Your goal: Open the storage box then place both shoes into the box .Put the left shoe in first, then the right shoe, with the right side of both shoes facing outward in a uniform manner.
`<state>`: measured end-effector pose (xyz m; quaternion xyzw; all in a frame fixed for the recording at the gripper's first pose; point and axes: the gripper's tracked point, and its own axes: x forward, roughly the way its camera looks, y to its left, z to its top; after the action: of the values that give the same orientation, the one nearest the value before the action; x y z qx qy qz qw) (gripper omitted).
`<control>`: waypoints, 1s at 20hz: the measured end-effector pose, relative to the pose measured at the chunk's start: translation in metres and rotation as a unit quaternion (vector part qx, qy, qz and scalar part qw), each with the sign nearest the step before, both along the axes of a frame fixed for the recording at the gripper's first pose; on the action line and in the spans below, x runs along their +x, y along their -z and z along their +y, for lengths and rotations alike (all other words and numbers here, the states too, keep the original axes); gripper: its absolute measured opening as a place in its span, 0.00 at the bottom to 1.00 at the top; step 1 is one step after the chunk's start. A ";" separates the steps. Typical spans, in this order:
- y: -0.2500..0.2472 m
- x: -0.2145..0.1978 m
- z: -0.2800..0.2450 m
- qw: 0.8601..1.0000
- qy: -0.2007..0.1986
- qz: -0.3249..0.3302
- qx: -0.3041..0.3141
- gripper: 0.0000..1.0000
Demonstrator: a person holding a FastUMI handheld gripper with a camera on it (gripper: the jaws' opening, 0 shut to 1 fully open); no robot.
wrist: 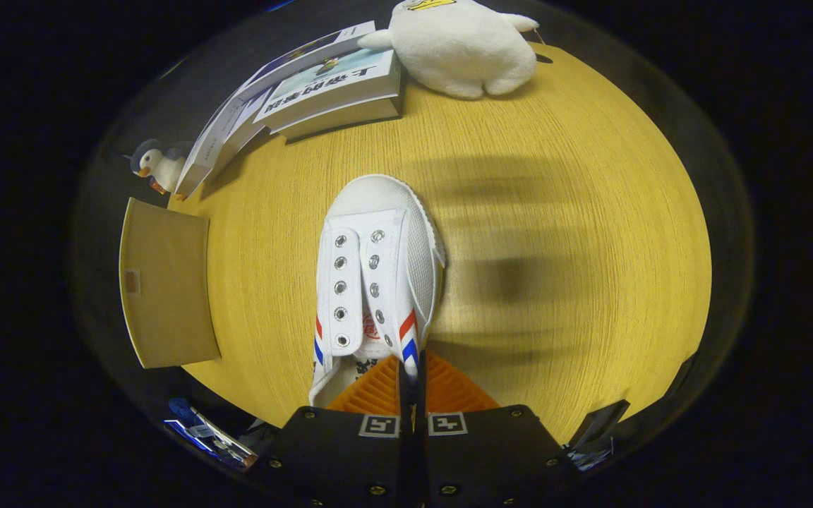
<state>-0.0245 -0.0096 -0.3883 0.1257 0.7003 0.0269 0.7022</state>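
Observation:
A white canvas shoe with red and blue stripes and no laces hangs just ahead of my fingers, toe pointing away from me, above the yellow wooden table. My gripper is shut on the shoe's right side wall near the collar, one finger inside the opening and one outside. The shoe's heel is hidden behind my fingers.
A tan cardboard flap lies at the table's left side. Beyond the shoe rest stacked books, a white plush toy and a small penguin figure. The shoe's shadow falls on the wood to its right.

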 end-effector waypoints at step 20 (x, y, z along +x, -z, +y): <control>-0.141 0.039 0.097 0.994 -0.061 -0.068 0.062 0.00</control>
<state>0.0141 0.0879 -0.2469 0.1241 0.6544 0.1215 0.7359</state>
